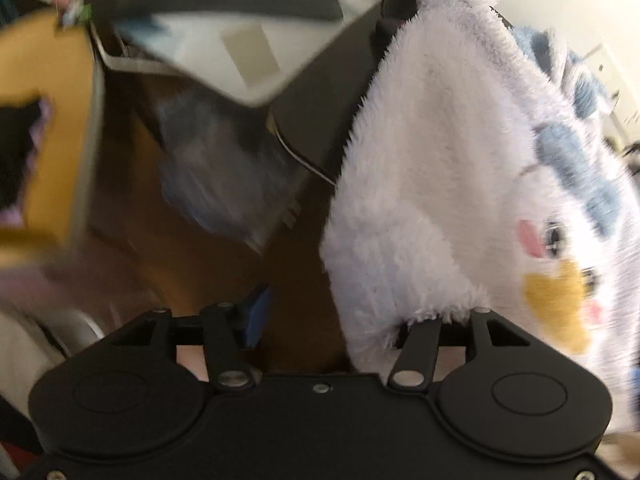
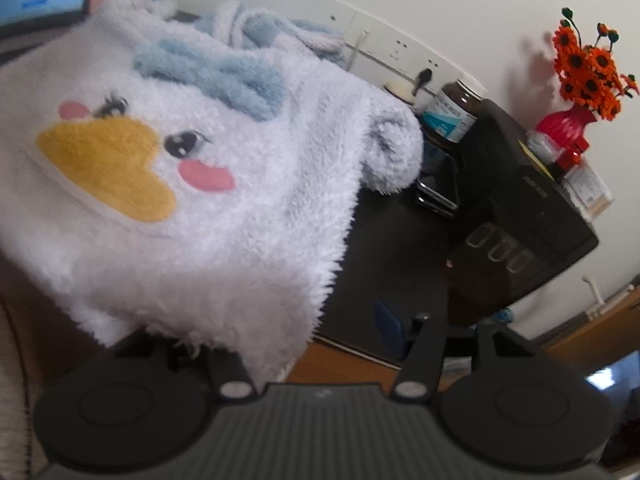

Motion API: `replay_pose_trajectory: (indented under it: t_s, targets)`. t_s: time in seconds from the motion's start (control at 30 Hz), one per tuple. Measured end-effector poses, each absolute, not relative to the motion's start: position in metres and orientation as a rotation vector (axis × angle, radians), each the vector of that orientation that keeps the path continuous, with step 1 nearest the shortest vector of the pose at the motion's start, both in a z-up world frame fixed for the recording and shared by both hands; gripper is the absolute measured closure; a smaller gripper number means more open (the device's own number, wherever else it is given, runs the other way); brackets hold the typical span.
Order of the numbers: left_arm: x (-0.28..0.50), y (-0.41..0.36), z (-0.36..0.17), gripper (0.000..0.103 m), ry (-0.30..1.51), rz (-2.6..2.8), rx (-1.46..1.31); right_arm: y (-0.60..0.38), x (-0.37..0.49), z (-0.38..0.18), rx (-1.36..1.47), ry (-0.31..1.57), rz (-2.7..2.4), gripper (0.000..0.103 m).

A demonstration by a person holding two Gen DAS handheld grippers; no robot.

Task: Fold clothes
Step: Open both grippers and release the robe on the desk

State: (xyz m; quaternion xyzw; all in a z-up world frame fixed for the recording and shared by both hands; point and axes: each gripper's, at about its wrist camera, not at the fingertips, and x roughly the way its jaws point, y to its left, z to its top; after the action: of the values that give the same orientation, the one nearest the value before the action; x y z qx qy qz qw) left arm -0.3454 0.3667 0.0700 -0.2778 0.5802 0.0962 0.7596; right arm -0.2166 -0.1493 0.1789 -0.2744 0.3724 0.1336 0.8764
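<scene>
While draped, fleece garment [image 2: 224, 208] face-up

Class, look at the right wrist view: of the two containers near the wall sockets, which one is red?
The vase holding the orange flowers is red; the jar beside the sockets is dark brown glass with a pale label.

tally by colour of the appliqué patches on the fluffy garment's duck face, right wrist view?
On the white fluffy garment:
Yellow: 1, the beak
Pink: 2, the cheek patches
Dark: 2, the eyes
Light blue: 1, the tuft above the face
Total: 6
</scene>
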Motion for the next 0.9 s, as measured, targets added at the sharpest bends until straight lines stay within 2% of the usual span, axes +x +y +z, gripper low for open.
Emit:
replay_pose_trajectory:
  t_s: [0.03, 0.1, 0.3, 0.4, 0.53, 0.63, 0.8, 0.9]
  targets:
    - [-0.346, 0.366, 0.074, 0.042, 1.266, 0.211, -0.610, -0.147, -0.217, 0.181, -0.576, 0.768, 0.291, 0.039]
    - [-0.347, 0.365, 0.081, 0.040, 1.254, 0.229, -0.594, -0.146, -0.216, 0.186, -0.573, 0.746, 0.304, 0.033]
    - [-0.357, 0.373, 0.099, 0.040, 1.158, 0.375, -0.622, -0.146, -0.216, 0.189, -0.514, 0.728, 0.319, 0.033]
    - [-0.347, 0.364, 0.108, 0.040, 1.114, 0.386, -0.515, -0.148, -0.218, 0.189, -0.452, 0.756, 0.326, 0.032]
    - [-0.318, 0.333, 0.110, 0.039, 1.063, 0.310, -0.382, -0.147, -0.223, 0.192, -0.405, 0.739, 0.340, 0.032]
    - [-0.287, 0.297, 0.107, 0.032, 1.005, 0.239, -0.271, -0.153, -0.225, 0.190, -0.388, 0.746, 0.339, 0.032]
    - [-0.234, 0.239, 0.088, 0.031, 0.927, 0.146, -0.094, -0.162, -0.232, 0.188, -0.358, 0.721, 0.323, 0.032]
    - [-0.210, 0.217, 0.072, 0.032, 0.948, 0.137, -0.031, -0.167, -0.241, 0.190, -0.320, 0.710, 0.324, 0.032]
